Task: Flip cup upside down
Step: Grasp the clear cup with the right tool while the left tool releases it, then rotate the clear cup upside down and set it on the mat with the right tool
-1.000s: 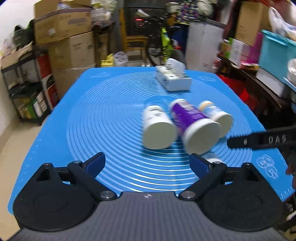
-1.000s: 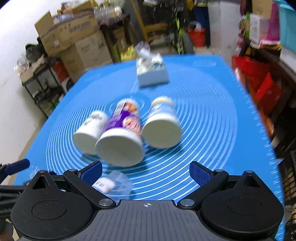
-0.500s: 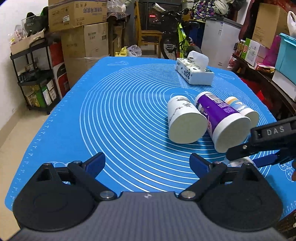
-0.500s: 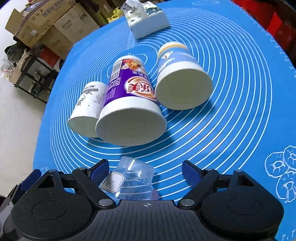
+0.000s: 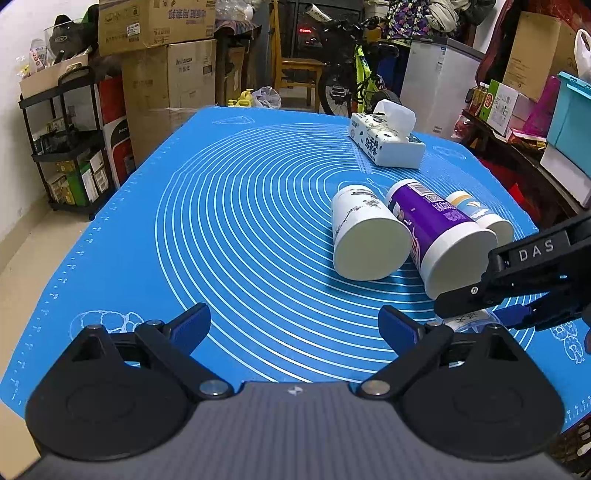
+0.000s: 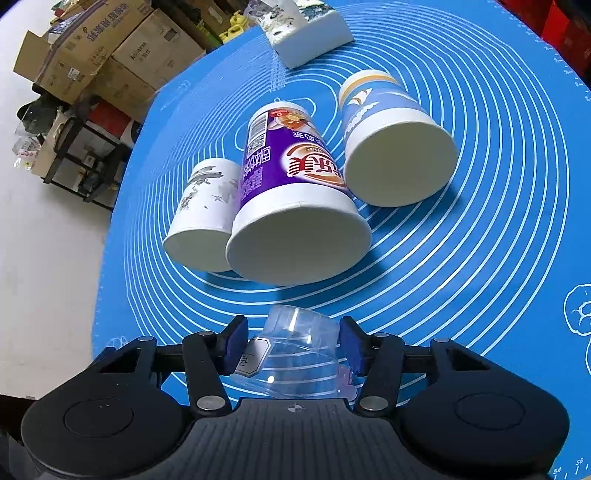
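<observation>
While lying on its side at the near edge of the blue mat (image 6: 498, 184), clear cup (image 6: 301, 350) sits between blue pads (image 6: 236, 345) of right gripper (image 6: 293, 345), closed in against its walls. Left gripper (image 5: 293, 326) spread wide, holding nothing. Beyond at 12 o'clock, lying mouth-forward: purple cup (image 6: 291, 206), touching white cup (image 6: 205, 218) at 11; blue cup (image 6: 391, 147) at 1. Farthest, tissue pack (image 6: 310, 35) on the desk.
</observation>
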The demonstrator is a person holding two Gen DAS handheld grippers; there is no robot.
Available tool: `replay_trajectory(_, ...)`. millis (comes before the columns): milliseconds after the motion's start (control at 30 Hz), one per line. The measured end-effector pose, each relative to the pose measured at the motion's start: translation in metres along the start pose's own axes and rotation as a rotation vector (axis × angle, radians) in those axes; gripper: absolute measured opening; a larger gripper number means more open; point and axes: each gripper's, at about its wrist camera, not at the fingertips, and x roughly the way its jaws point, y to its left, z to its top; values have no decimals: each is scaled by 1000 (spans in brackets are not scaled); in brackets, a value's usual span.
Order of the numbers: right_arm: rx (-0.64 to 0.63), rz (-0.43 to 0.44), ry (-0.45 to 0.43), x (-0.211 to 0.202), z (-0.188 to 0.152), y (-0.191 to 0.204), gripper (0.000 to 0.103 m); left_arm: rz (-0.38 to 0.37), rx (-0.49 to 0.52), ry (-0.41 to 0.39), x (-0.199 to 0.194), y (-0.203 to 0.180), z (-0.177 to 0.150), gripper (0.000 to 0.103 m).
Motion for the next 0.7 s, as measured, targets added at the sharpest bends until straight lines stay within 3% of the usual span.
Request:
replay_trajectory(133, -25, -14, -43, -8, -3, -3, 58, -7, -7, 5, 0, 0, 0, 96)
replay_trajectory(300, -56, -70, -185, -31, -7, -16, 57, -13, 9, 1, 0, -6, -1, 97)
replay_trajectory(533, -208, -309, -462, -51, -22, -39, 57, -38, 33, -8, 1, -22, -3, 97)
replay_trajectory(633, -355, -410, -607, -47, -35, -42, 57, -58, 34, -19, 2, -32, -2, 97)
replay_trajectory(700, -427, -434, -643, -42, -44, -46, 57, -71, 42, -32, 1, -40, -1, 97)
